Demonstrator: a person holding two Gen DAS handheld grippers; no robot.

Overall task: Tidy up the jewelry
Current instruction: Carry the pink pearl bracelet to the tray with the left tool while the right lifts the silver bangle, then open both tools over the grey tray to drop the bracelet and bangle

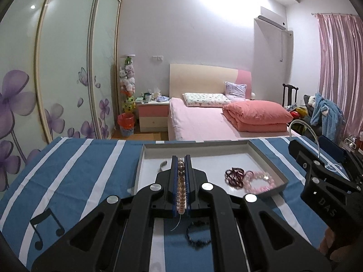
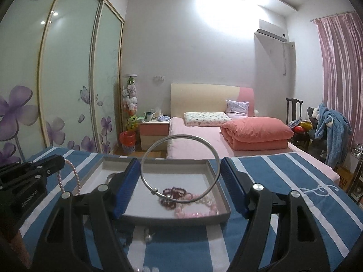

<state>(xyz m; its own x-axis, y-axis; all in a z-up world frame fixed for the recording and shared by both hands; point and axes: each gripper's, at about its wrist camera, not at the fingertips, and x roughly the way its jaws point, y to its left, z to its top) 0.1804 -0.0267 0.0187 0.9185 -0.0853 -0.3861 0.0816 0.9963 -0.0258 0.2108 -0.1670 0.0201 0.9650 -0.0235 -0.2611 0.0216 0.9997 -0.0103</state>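
Observation:
A grey shallow tray (image 1: 204, 144) with a white floor sits on the blue striped cloth. In it lie a dark red bead bracelet (image 1: 234, 175), a pink bead bracelet (image 1: 261, 181) and a small silver piece (image 1: 163, 165). My left gripper (image 1: 180, 158) is shut on a pale pink pearl strand (image 1: 180, 181), held over the tray's near left part. In the right wrist view that pearl strand (image 2: 72, 176) hangs from it at the left. My right gripper (image 2: 179, 162) is shut on a silver bangle (image 2: 181, 137), held upright across its width above the tray (image 2: 181, 218).
A black bead bracelet (image 1: 199, 232) lies on the cloth in front of the tray, and a small silver item (image 2: 148, 234) lies near it. Beyond the table stand a pink bed (image 1: 204, 117), a bedside cabinet (image 1: 153, 115) and a flowered wardrobe (image 1: 68, 68).

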